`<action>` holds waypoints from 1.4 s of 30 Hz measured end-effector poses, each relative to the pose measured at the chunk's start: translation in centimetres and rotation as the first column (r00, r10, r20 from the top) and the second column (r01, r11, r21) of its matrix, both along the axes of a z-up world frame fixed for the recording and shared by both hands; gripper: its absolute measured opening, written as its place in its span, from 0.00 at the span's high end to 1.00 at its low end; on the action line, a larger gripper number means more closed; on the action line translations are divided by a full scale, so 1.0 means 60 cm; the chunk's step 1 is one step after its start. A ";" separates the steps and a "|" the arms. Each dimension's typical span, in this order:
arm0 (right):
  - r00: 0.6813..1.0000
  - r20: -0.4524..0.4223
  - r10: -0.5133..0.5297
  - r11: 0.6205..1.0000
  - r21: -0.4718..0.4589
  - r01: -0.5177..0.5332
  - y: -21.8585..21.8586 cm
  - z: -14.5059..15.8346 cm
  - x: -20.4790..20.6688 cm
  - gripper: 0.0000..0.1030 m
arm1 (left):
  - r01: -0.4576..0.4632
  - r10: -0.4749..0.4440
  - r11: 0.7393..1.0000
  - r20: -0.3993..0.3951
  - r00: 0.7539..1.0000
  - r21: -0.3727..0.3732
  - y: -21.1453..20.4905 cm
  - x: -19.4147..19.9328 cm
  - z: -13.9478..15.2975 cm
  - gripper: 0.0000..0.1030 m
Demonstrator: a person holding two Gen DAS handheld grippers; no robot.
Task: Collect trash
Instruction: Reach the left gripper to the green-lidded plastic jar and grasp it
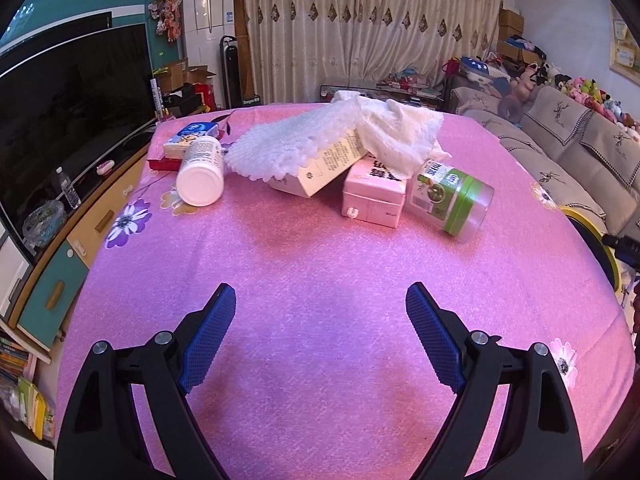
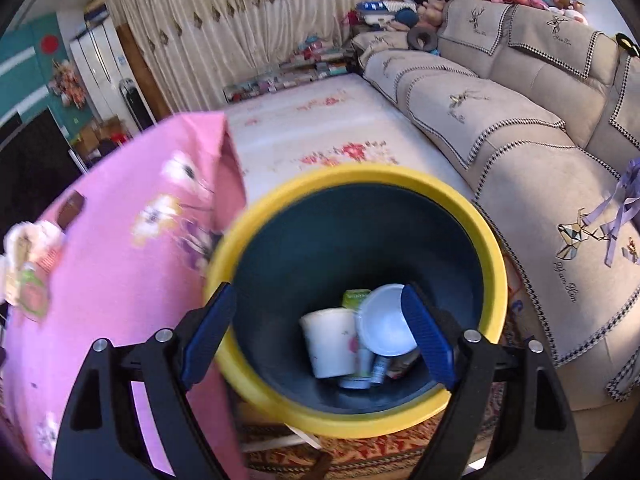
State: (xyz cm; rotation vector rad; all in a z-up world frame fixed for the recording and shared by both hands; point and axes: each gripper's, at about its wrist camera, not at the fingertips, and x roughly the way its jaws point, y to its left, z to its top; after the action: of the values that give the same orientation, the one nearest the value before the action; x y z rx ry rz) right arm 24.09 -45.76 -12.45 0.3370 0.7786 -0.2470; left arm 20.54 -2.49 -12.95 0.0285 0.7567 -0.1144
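Observation:
In the left wrist view, trash lies in a heap at the far side of the pink tablecloth (image 1: 320,248): a white bottle (image 1: 200,184) on its side, a white foam sheet (image 1: 296,140), a crumpled white cloth (image 1: 396,132), a beige carton (image 1: 324,168), a pink carton (image 1: 374,194) and a clear jar with a green lid (image 1: 452,196). My left gripper (image 1: 320,292) hangs open and empty well short of the heap. My right gripper (image 2: 318,292) is open over the yellow-rimmed bin (image 2: 360,176), with nothing between its fingers. Inside lie a white cup (image 2: 330,340), a white bowl (image 2: 386,320) and a green packet (image 2: 354,298).
A blue tissue pack (image 1: 192,136) and a red flat item (image 1: 162,164) lie at the table's far left. The bin's rim (image 1: 588,232) shows beside the table's right edge. A beige sofa (image 2: 520,140) runs close along the bin's right. A television (image 1: 72,100) stands left.

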 end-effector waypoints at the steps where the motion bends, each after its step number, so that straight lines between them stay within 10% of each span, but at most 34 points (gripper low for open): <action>1: 0.999 0.031 0.009 1.000 0.012 -0.009 0.011 0.013 -0.005 0.21 | 0.013 -0.013 1.000 -0.004 1.000 -0.004 -0.005 0.001 -0.001 0.17; 10: 0.977 0.184 0.109 0.994 -0.019 -0.107 0.133 0.061 -0.025 0.20 | 0.217 -0.218 0.976 -0.005 0.976 -0.010 -0.109 0.031 0.029 0.17; 23: 0.976 0.170 0.136 0.991 -0.036 -0.132 0.168 0.063 -0.025 0.19 | 0.492 -0.492 0.870 0.009 0.870 0.002 -0.195 0.129 0.058 0.17; 42: 0.980 0.154 0.125 0.990 0.039 -0.133 0.146 0.057 -0.013 0.19 | 0.508 -0.500 0.855 -0.088 0.861 0.104 -0.201 0.188 0.026 0.15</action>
State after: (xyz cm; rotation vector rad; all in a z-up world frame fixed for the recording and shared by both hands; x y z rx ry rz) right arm 23.32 -37.01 -9.02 0.3463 0.6542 -0.0793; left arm 31.84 -14.53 -11.38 0.3471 0.7994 -0.5739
